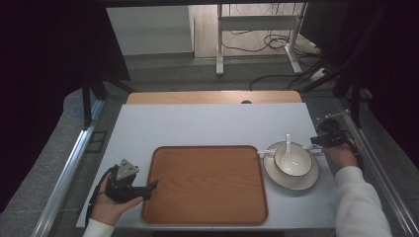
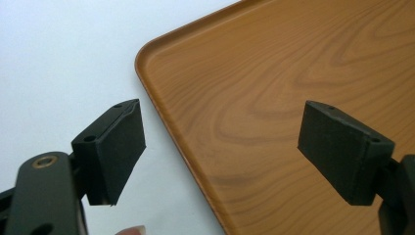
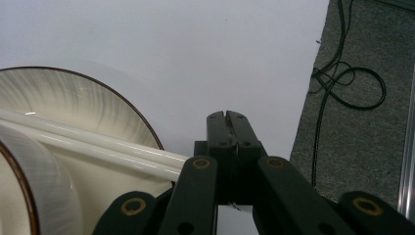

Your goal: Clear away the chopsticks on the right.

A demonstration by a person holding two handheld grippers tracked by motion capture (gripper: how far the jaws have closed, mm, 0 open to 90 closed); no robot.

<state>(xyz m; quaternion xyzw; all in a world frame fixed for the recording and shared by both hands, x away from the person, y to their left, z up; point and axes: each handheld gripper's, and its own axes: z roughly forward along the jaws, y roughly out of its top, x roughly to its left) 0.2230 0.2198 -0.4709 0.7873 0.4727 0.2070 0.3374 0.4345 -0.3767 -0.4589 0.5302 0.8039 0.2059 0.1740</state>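
Note:
A brown wooden tray [image 1: 205,185] lies in the middle of the white tabletop. My left gripper [image 1: 150,186] is at the tray's left rim, open, with nothing between its jaws; in the left gripper view [image 2: 220,152] the jaws straddle the tray's edge [image 2: 161,98]. To the right of the tray stands a striped plate [image 1: 296,185] carrying a bowl [image 1: 293,160] with a white spoon [image 1: 288,140] in it. A pair of white chopsticks [image 1: 264,151] lies across the plate behind the bowl. My right gripper [image 1: 316,142] is at the plate's right side, shut and empty [image 3: 228,117], beside the chopsticks' ends [image 3: 98,144].
The white tabletop [image 1: 197,123] ends just right of my right gripper, with grey floor and black cables [image 3: 347,88] beyond. A wooden strip [image 1: 212,97] runs along the table's far edge. Metal rails [image 1: 64,177] flank both sides.

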